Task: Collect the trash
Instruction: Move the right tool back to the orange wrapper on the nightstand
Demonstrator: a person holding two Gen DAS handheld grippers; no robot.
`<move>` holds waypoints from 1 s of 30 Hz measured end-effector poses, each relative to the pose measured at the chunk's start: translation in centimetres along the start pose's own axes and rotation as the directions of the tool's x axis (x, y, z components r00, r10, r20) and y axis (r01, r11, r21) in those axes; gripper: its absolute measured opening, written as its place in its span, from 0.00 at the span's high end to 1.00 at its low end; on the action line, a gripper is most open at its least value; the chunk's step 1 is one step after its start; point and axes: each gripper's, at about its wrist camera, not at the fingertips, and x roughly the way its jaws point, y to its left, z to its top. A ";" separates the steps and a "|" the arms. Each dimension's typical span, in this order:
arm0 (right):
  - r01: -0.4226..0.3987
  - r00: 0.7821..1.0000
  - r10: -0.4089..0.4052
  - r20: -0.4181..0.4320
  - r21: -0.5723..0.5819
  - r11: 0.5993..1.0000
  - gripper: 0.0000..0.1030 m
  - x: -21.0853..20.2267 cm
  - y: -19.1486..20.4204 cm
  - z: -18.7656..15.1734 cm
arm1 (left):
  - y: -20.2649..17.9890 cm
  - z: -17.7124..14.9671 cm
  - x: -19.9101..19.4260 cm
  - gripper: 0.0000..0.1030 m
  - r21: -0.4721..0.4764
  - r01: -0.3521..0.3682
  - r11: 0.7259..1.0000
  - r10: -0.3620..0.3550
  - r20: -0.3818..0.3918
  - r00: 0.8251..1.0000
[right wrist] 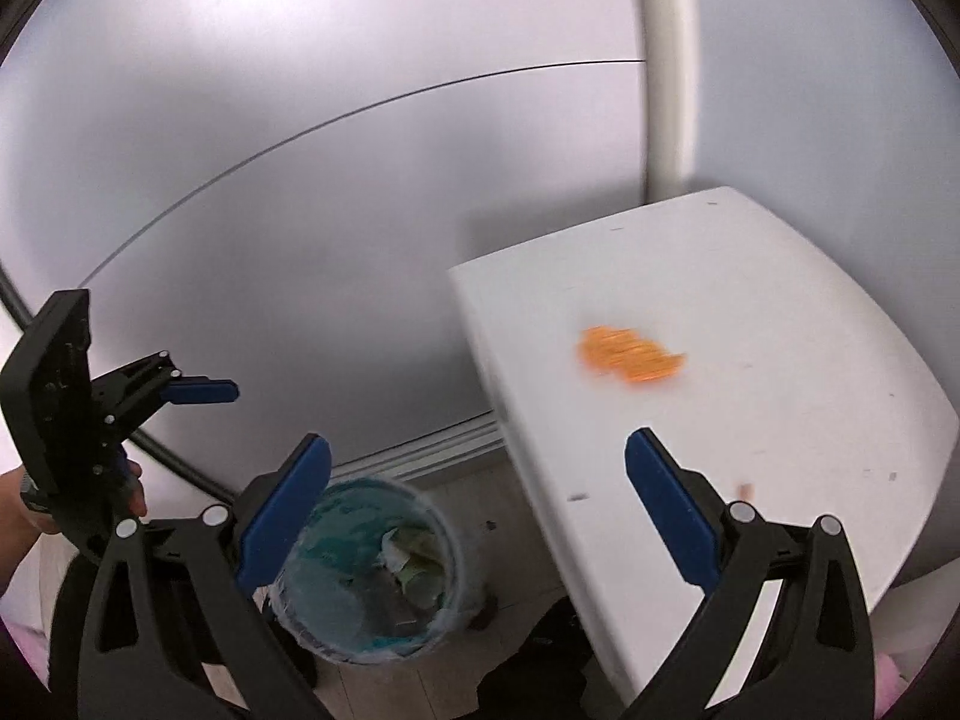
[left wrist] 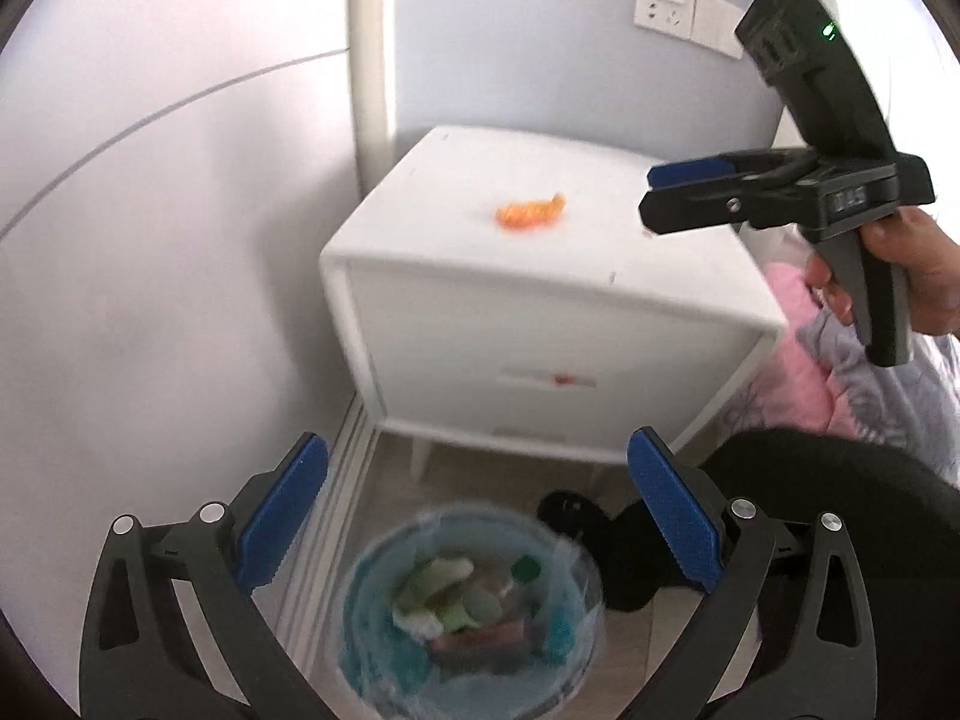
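An orange scrap of trash (left wrist: 531,213) lies on top of a white nightstand (left wrist: 456,324); it also shows in the right wrist view (right wrist: 627,354). A round bin lined with a blue bag (left wrist: 471,606) stands on the floor in front of the nightstand and holds several pieces of trash; the right wrist view shows it too (right wrist: 372,570). My left gripper (left wrist: 477,516) is open and empty above the bin. My right gripper (right wrist: 477,516) is open and empty, over the nightstand's near edge, short of the scrap. The right gripper shows in the left view (left wrist: 654,192).
A pale wall and a white pole (left wrist: 372,42) stand behind the nightstand. A wall socket (left wrist: 663,3) is at the upper right. Pink bedding (left wrist: 810,372) lies to the right. A dark object (left wrist: 600,528) sits on the floor beside the bin.
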 end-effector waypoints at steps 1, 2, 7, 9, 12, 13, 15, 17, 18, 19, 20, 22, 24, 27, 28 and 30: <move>-0.002 1.000 0.002 0.003 0.024 1.000 0.07 -0.2 -1.0 0.2 | -0.1 0.9 0.3 0.06 0.006 0.010 1.000 -0.010 0.006 1.000; -0.005 1.000 0.005 0.006 0.040 0.999 0.07 -0.3 -1.7 0.4 | -0.2 1.5 0.6 0.06 0.009 0.018 1.000 -0.018 0.010 1.000; -0.016 1.000 0.015 0.008 0.114 0.993 0.07 -0.4 -4.9 1.1 | -0.3 5.3 2.7 0.06 -0.010 0.066 0.998 -0.066 0.031 0.997; -0.028 1.000 0.028 0.005 0.140 0.990 0.07 0.0 -5.9 1.1 | -0.2 6.5 3.9 0.06 -0.023 0.076 0.997 -0.076 0.028 0.997; -0.041 0.999 0.042 -0.001 0.150 0.988 0.07 0.5 -6.8 1.5 | -0.2 7.9 5.3 0.06 -0.028 0.093 0.995 -0.092 0.023 0.996; -0.045 0.999 0.046 -0.004 0.152 0.987 0.07 0.7 -7.0 1.5 | -0.3 8.4 5.8 0.06 -0.024 0.096 0.995 -0.096 0.019 0.995; -0.059 0.998 0.061 -0.009 0.161 0.985 0.07 1.0 -7.5 1.7 | -0.2 9.1 6.5 0.06 -0.019 0.105 0.994 -0.105 0.015 0.994; -0.070 0.997 0.073 -0.010 0.163 0.984 0.07 1.2 -8.0 1.9 | 0.1 9.7 7.1 0.06 -0.023 0.121 0.992 -0.120 0.011 0.993; -0.076 0.997 0.079 -0.011 0.166 0.983 0.10 1.3 -8.3 2.0 | 0.3 10.0 7.6 0.06 -0.031 0.134 0.990 -0.134 0.008 0.991; -0.081 0.996 0.084 -0.010 0.171 0.982 0.18 1.4 -8.6 2.1 | 0.5 10.3 8.0 0.06 -0.037 0.142 0.989 -0.142 0.002 0.990; -0.089 0.996 0.093 -0.013 0.177 0.980 0.22 1.4 -8.9 2.0 | 0.7 10.4 8.3 0.06 -0.039 0.148 0.988 -0.148 -0.002 0.989; -0.094 0.995 0.099 -0.019 0.189 0.977 0.25 1.6 -9.4 2.1 | 0.7 10.8 9.0 0.06 -0.030 0.155 0.987 -0.155 -0.008 0.988; -0.101 0.994 0.109 -0.029 0.197 0.975 0.31 2.0 -9.7 2.0 | 0.9 11.1 9.6 0.06 -0.027 0.165 0.986 -0.166 -0.011 0.986; -0.106 0.992 0.117 -0.043 0.206 0.973 0.34 2.6 -9.9 1.7 | 1.1 11.5 10.4 0.06 -0.032 0.187 0.982 -0.187 -0.004 0.982; -0.110 0.991 0.122 -0.046 0.207 0.972 0.37 2.9 -9.8 1.6 | 1.2 11.5 10.6 0.06 -0.038 0.194 0.980 -0.194 -0.004 0.981; -0.117 0.990 0.130 -0.054 0.209 0.971 0.39 3.2 -9.7 1.4 | 1.4 11.6 11.2 0.06 -0.044 0.200 0.979 -0.201 -0.006 0.980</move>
